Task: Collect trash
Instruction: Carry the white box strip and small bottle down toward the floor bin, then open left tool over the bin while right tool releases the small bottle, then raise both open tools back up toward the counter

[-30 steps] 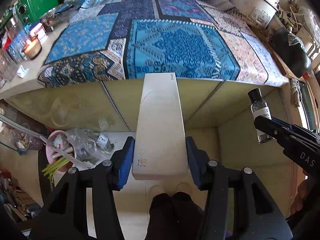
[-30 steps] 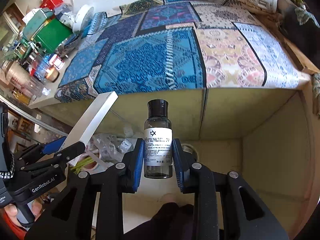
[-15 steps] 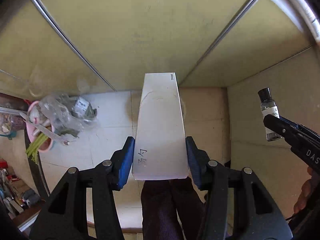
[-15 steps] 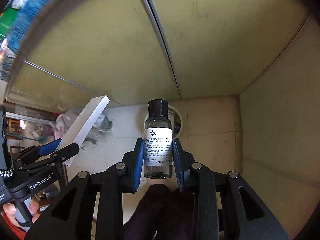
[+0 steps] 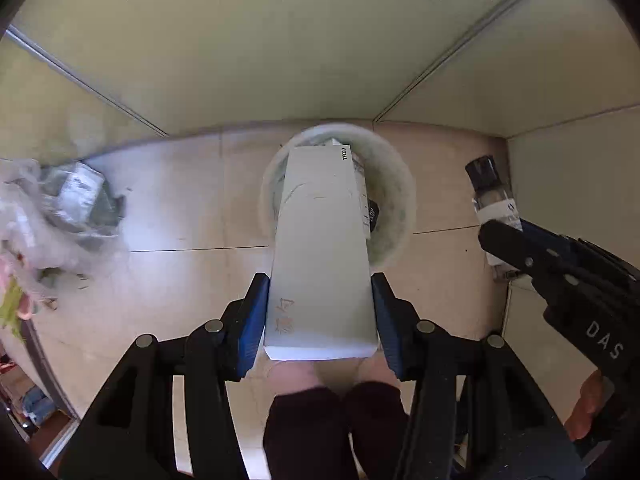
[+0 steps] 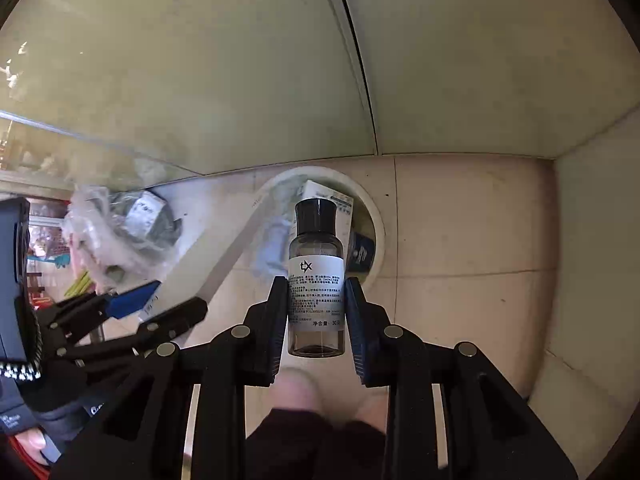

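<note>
Left wrist view: left tongs [image 5: 320,312] clamped on the near end of a long white carton [image 5: 320,248], its far end over the round white bin [image 5: 394,200] on the floor ahead. Carton likely light, stiff, crushable; best held across its narrow sides. Right wrist view: right tongs [image 6: 316,320] closed on the labelled body of a small clear bottle [image 6: 316,280], black cap forward, bin beyond; probably light, smooth, slippery.
</note>
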The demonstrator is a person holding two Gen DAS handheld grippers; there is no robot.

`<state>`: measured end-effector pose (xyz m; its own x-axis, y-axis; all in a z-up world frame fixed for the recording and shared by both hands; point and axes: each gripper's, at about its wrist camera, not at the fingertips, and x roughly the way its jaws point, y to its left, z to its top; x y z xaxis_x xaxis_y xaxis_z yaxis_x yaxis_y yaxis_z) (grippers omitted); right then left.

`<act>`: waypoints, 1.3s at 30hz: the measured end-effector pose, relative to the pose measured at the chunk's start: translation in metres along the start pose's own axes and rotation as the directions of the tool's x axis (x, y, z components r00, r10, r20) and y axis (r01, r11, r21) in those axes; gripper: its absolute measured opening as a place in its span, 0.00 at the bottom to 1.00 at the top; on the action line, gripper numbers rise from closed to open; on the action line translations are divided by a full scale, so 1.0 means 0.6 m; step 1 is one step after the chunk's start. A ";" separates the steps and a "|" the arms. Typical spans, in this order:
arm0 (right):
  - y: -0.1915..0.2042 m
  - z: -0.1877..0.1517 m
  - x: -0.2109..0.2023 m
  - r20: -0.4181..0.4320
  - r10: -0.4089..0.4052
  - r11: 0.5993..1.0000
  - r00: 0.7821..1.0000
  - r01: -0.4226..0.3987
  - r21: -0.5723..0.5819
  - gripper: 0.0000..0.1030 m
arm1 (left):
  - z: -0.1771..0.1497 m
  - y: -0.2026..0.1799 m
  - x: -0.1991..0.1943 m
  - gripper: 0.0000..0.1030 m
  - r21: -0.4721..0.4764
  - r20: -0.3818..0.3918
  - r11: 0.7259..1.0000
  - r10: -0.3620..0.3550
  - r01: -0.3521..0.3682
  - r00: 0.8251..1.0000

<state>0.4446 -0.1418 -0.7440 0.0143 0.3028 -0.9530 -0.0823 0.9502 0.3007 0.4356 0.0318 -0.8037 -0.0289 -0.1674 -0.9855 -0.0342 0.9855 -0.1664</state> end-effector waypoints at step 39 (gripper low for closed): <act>0.101 -0.008 -0.488 0.162 0.017 0.993 0.987 0.002 -0.118 0.28 | -0.094 -0.083 -0.455 0.49 -0.030 0.242 0.999 0.040 -0.033 0.969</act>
<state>0.4309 -0.1730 -0.4468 0.1743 0.3267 -0.9289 -0.1991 0.9356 0.2917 0.3887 0.0268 -0.5243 0.2123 -0.1161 -0.9703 -0.0635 0.9892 -0.1323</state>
